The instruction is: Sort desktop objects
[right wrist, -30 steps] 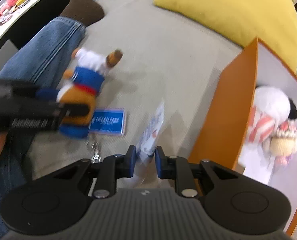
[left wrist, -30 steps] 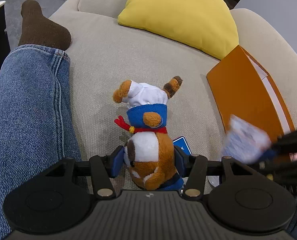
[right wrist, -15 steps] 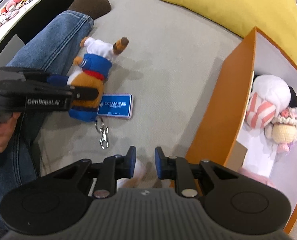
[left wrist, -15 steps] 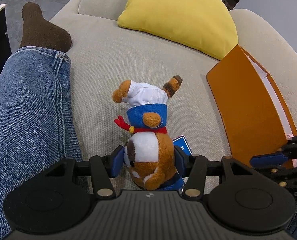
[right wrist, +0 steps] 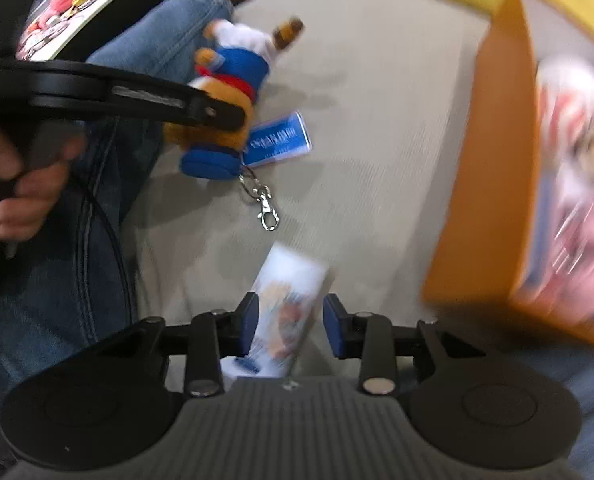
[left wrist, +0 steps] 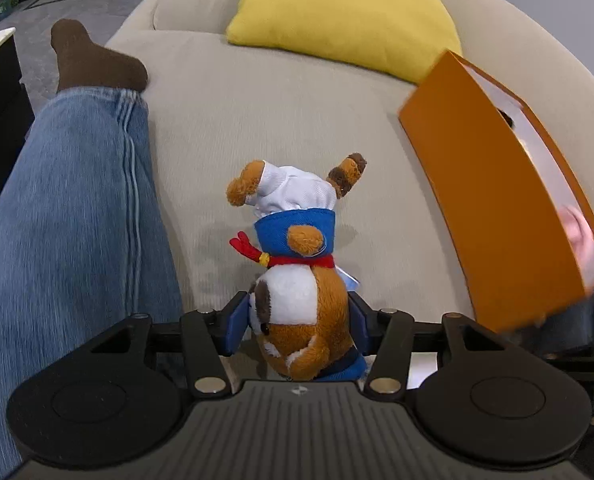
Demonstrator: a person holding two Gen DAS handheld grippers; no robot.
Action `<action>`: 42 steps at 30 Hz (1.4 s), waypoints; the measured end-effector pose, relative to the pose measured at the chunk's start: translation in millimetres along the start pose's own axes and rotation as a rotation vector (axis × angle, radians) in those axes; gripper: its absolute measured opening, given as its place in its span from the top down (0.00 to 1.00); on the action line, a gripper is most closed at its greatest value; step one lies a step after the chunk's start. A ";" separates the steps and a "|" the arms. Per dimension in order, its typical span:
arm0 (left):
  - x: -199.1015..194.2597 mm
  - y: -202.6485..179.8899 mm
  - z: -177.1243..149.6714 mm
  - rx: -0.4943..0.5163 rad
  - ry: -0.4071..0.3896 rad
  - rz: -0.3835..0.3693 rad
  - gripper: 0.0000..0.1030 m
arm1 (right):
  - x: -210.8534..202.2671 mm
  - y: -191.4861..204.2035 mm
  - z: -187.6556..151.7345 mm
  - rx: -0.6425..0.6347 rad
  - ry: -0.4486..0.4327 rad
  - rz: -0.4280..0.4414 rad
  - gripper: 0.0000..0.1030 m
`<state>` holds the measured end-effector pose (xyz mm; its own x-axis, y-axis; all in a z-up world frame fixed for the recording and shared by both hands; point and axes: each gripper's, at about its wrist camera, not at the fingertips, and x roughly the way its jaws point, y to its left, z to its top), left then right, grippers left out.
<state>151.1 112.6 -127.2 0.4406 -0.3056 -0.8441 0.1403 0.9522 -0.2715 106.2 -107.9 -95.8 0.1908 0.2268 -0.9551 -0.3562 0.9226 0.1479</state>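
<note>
Far left: jeans leg (left wrist: 69, 208) w/ brown sock (left wrist: 93, 60) along sofa's front edge, hemming that side. Left gripper (left wrist: 297, 320) clenched on plush dog (left wrist: 297, 272), pads pressing both flanks; dog head-down toward gripper, feet pointing at yellow cushion (left wrist: 345, 12). Blue tag (right wrist: 279, 140) & key clip (right wrist: 267, 208) hanging off dog, lying on seat. Open beige sofa seat (left wrist: 281, 120) betw. leg and orange box (left wrist: 493, 208), roomy ahead of dog. Right gripper (right wrist: 289, 324) opening, jaws apart; blurred card packet (right wrist: 285, 308) betw. pads, right pad clear of it, left contact unclear. Box's near corner close on right, soft toys (right wrist: 573, 152) inside, blurred.
</note>
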 end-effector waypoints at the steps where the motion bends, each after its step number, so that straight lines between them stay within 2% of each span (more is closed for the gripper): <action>1: -5.5 -3.7 -6.6 0.010 -0.003 0.003 0.43 | 5.9 -0.3 -4.6 0.024 0.015 0.009 0.60; 2: -10.0 -7.6 -12.6 0.014 -0.004 0.008 0.43 | 10.3 -0.2 -8.0 0.039 0.025 0.019 0.60; 5: -14.5 -11.9 -24.2 -0.001 0.009 -0.002 0.43 | 21.1 2.0 -15.7 0.056 0.040 0.035 0.47; 12: -21.4 -20.6 -56.0 -0.016 0.018 0.032 0.43 | 47.5 13.1 -19.3 0.024 0.055 -0.015 0.47; 13: -24.7 -23.5 -60.2 -0.013 0.014 0.037 0.43 | 51.8 14.7 -20.2 0.017 0.055 -0.017 0.42; 15: -25.0 -25.3 -63.1 -0.015 0.009 0.041 0.43 | 58.0 19.2 -22.3 0.006 0.036 -0.031 0.40; 18: -27.2 -24.0 -65.8 -0.024 0.005 0.045 0.43 | 54.6 21.2 -24.0 0.002 0.017 -0.044 0.44; 20: -29.0 -24.0 -67.2 -0.027 0.005 0.041 0.43 | 46.4 16.7 -24.4 0.023 -0.007 -0.035 0.57; 22: -29.9 -25.3 -67.5 -0.027 0.003 0.042 0.43 | 34.0 9.8 -23.3 0.063 -0.030 -0.011 0.77; 24: -30.8 -27.2 -67.2 -0.027 0.001 0.044 0.43 | 21.1 2.5 -22.6 0.092 -0.061 0.025 0.81; 29: -35.7 -31.3 -68.3 -0.026 -0.001 0.012 0.43 | -9.6 -7.5 -19.8 0.131 -0.152 0.080 0.84; 33: -37.0 -37.8 -68.9 -0.020 0.006 0.004 0.43 | -38.6 -9.3 -19.7 0.112 -0.253 0.044 0.87; 35: -34.1 -39.8 -67.6 -0.018 0.012 0.007 0.43 | -39.6 -10.8 -7.4 0.104 -0.272 0.010 0.88; 37: -28.2 -42.1 -65.9 -0.012 0.022 0.006 0.43 | -34.1 -8.5 6.2 0.115 -0.272 0.012 0.88; 42: -28.5 -45.0 -64.6 -0.006 0.026 0.015 0.43 | -23.2 -8.7 2.7 0.129 -0.287 0.024 0.89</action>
<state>74.9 78.4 -120.9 0.4194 -0.2915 -0.8597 0.1289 0.9566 -0.2615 107.3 -120.3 -74.3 0.4404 0.3108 -0.8423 -0.2483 0.9437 0.2184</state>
